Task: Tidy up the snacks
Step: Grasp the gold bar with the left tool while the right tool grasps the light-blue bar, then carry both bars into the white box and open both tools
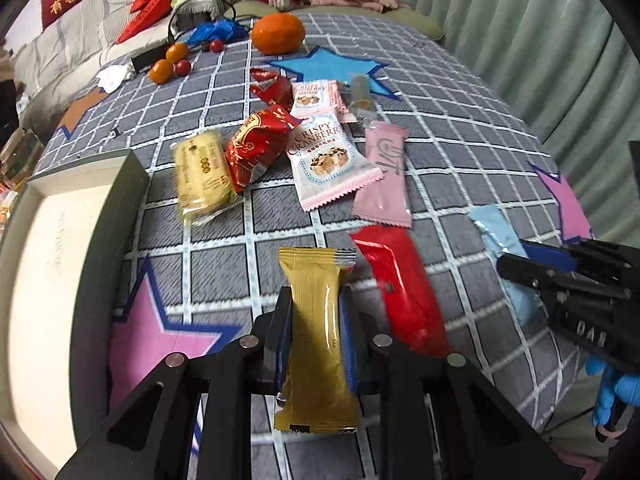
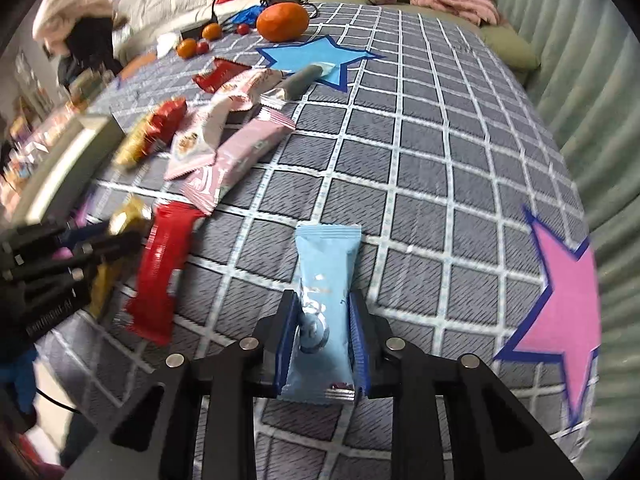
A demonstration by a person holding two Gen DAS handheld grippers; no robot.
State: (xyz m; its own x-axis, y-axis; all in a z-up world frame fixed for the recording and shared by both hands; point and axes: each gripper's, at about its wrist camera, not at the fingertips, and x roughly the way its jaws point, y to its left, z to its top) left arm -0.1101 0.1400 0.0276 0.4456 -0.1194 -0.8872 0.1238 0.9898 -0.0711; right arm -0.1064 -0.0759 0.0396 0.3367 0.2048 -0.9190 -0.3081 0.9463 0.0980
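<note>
Left tongs (image 1: 316,344): tilted steeply down over the checked tabletop (image 1: 440,92), closed on a gold snack packet (image 1: 318,344) held lengthwise between the blue pads.

Right tongs (image 2: 322,340): likewise pitched down, clamped on a light-blue snack packet (image 2: 326,304) at its lower half. A blue-gloved hand (image 1: 612,388) shows beneath them in the left view.

Open room: bare checked cloth to the right of the blue packet, up to a pink star (image 2: 560,304) near the edge. Left side bounded by an open white box (image 1: 48,272).

Loose items: red packet (image 1: 400,288) lying between the two tongs; pink packet (image 1: 384,176), cranberry packet (image 1: 328,160) and others heaped beyond; orange (image 1: 278,34) at the far end.
</note>
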